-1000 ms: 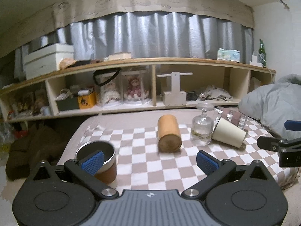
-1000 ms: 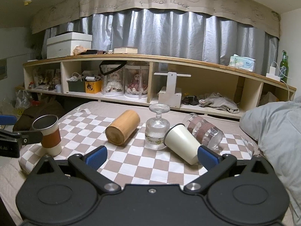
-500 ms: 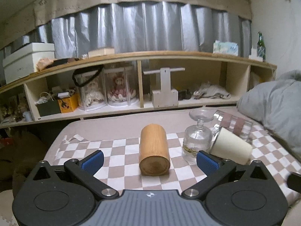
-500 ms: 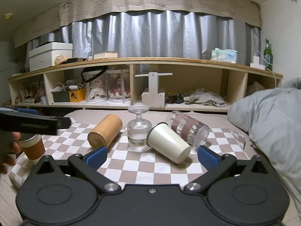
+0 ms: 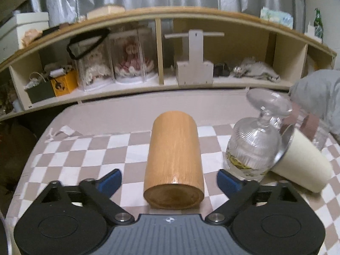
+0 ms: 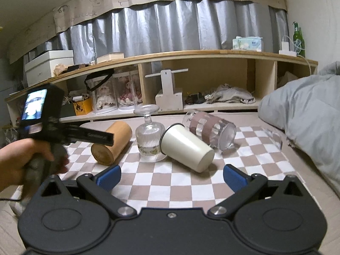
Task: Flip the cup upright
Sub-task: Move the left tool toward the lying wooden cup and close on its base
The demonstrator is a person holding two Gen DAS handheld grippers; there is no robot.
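Our left gripper [image 5: 169,179] is spread wide and empty, with the wooden cup [image 5: 174,159] lying on its side on the checkered cloth [image 5: 95,155] right between the fingers — its long axis runs straight away from us, base end nearest. Our right gripper [image 6: 171,175] is also spread and empty, well apart from it, so the left is nearer.

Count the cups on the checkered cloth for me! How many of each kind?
Wooden cup, lying down: 1
Cream cup, lying down: 1
Clear glass goblet, upside down: 1
Glass with brown bands, lying down: 1
Total: 4
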